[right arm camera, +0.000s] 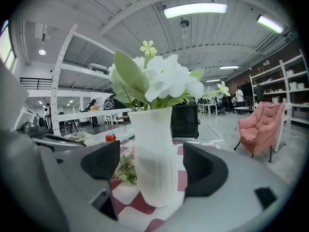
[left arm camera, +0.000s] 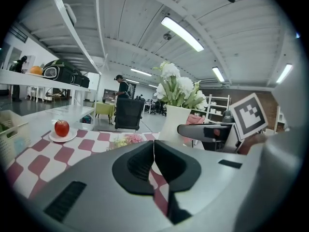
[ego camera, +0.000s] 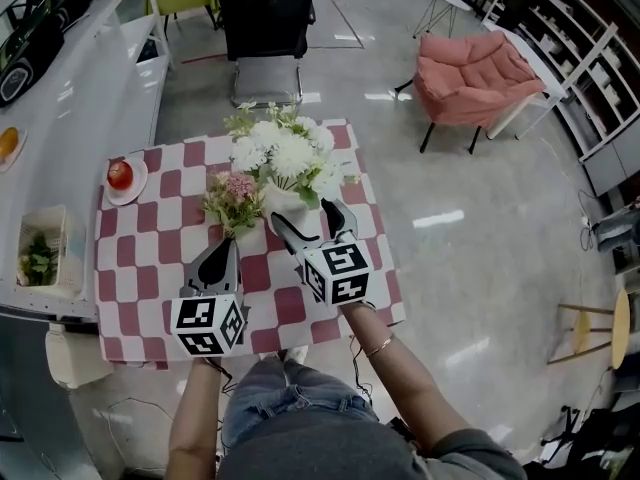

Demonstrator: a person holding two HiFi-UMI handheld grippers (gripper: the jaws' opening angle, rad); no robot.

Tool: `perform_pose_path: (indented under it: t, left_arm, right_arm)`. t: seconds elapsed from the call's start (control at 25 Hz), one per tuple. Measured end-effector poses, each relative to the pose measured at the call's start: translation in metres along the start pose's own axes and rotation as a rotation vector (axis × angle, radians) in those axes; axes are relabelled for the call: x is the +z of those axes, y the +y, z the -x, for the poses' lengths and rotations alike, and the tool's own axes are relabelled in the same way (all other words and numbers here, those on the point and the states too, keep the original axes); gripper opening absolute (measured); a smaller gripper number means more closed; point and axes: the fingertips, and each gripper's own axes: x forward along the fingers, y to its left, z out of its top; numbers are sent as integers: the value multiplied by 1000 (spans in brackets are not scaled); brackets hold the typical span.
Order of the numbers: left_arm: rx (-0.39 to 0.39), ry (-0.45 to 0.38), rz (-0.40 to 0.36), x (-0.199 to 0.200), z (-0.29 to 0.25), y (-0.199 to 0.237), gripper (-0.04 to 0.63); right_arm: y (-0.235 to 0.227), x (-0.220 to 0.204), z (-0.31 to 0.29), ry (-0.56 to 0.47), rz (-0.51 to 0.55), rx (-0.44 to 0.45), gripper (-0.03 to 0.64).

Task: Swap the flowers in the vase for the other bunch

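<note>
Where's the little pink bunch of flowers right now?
In the head view, the small pink-and-green bunch lies on the red-checked tablecloth, just left of the white ribbed vase.

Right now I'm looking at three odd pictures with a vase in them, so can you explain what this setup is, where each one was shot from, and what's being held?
There is no robot here: a person holds a pair of tongs in each hand. The top-down picture comes from a camera on the person's head. The other two come from cameras riding on each pair, looking along its jaws. On the checked tablecloth stands a white vase of white flowers. A pink bunch lies beside it, and an apple sits on a plate near the corner. The left tongs are shut on nothing. The right tongs are open, with the vase between the jaws but not gripped.
</note>
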Motion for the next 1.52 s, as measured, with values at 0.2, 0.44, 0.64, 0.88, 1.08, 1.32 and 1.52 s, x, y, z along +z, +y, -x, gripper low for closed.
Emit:
perform_pose_path:
  t: [0.2,0.44,0.64,0.88,1.08,1.32,1.52]
  left_arm:
    - [-3,4,13,1,-8,13,18]
    - [-29,19,23,1,-25,21,18]
    - [-52,29,29,1,-38,22,18]
    - [-70,36,36,1,-46,26,18]
    - [-133,12,3,16,-47,12,19]
    - [-219,-21,-73,43,-48,-14,98]
    - [-289,-40,-90,66,-49,-33,174]
  right_arm:
    - [-2,0,-19,19,15,-12,391]
    - [-5,2,-31,26,31,-26,390]
    - [-9,2,-40,30,50,-42,390]
    - [-7,-3,-46,44,78,-34,387]
    - [-4,-3,-46,37,79,-24,362]
    - [-5,-5,-46,40,78,-27,357]
    - [-4,-8,-46,36,79,-24,357]
